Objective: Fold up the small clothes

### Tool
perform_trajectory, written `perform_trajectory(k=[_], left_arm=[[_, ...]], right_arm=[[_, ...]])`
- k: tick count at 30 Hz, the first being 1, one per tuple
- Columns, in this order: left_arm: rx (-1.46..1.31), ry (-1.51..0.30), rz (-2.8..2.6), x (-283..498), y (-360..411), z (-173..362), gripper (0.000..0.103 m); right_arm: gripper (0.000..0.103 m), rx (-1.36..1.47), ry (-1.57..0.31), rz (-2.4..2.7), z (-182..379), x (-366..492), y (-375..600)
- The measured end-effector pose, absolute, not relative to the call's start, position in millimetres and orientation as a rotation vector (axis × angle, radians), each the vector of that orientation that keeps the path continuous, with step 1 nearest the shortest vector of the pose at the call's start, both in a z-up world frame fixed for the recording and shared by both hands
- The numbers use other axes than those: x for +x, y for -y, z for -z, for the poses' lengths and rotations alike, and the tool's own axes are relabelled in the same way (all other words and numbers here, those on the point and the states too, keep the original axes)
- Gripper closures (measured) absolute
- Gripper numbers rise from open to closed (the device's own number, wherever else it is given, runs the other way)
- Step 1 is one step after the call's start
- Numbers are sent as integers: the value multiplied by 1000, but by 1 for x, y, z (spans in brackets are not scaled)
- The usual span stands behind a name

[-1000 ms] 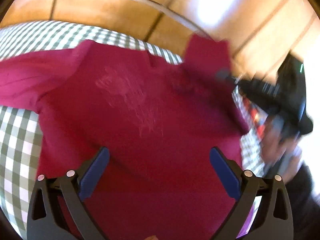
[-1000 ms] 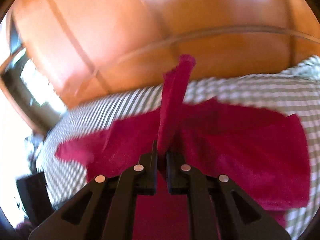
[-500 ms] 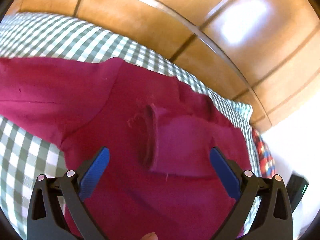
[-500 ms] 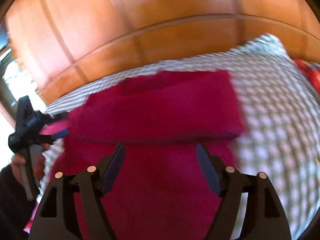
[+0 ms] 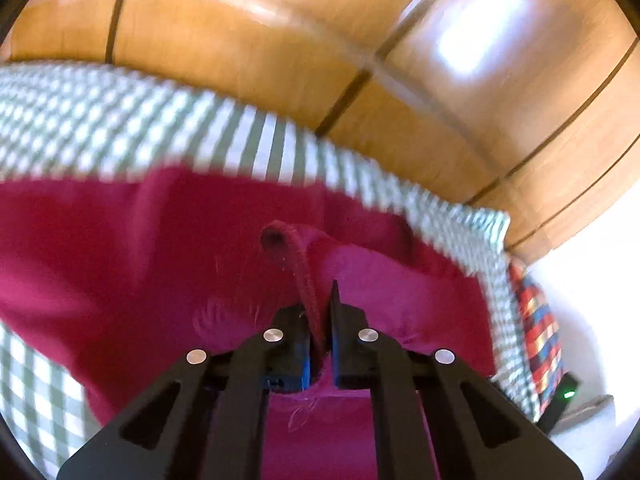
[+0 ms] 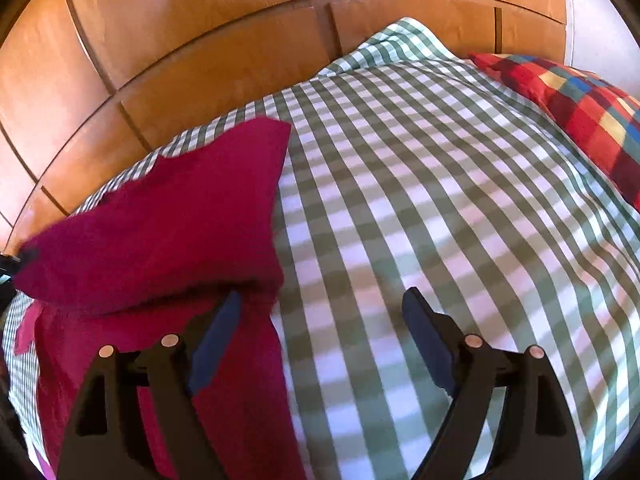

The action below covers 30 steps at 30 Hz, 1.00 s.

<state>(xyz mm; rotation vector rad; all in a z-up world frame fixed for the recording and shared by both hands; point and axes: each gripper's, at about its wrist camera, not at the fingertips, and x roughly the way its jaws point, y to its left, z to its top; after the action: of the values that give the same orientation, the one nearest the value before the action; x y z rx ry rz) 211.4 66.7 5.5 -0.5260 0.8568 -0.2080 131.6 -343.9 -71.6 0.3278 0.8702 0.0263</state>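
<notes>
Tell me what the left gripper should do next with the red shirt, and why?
Probably lift and carry the pinched fold across. The left gripper is shut on the shirt, while the right gripper hangs open, holding nothing.

The left gripper (image 5: 320, 320) was made of black plastic, with flat arms that had three-sided holes cut in them. Four round silver screws sat in a row across it, and a bit of blue showed on the inside of one finger. The right gripper (image 6: 320, 332) was black too, with dark blue pads (image 6: 218, 336) and pale, shiny screws.
</notes>
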Motion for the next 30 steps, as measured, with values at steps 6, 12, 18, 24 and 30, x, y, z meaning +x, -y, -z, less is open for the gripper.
perform_trajectory(k=[6, 12, 18, 24, 30], left_arm=[[-457, -824, 145, 212, -89, -25, 98], [-400, -991, 43, 222, -91, 41, 98], [-431, -946, 76, 218, -92, 43, 97], [-424, -943, 36, 220, -90, 39, 88], [-369, -922, -116, 212, -120, 34, 83]], right_arm=[[17, 285, -850, -23, 73, 138, 326], [15, 279, -915, 12, 81, 136, 329], [13, 195, -801, -57, 31, 105, 319], [12, 123, -741, -205, 19, 136, 263], [3, 123, -912, -127, 95, 183, 258]])
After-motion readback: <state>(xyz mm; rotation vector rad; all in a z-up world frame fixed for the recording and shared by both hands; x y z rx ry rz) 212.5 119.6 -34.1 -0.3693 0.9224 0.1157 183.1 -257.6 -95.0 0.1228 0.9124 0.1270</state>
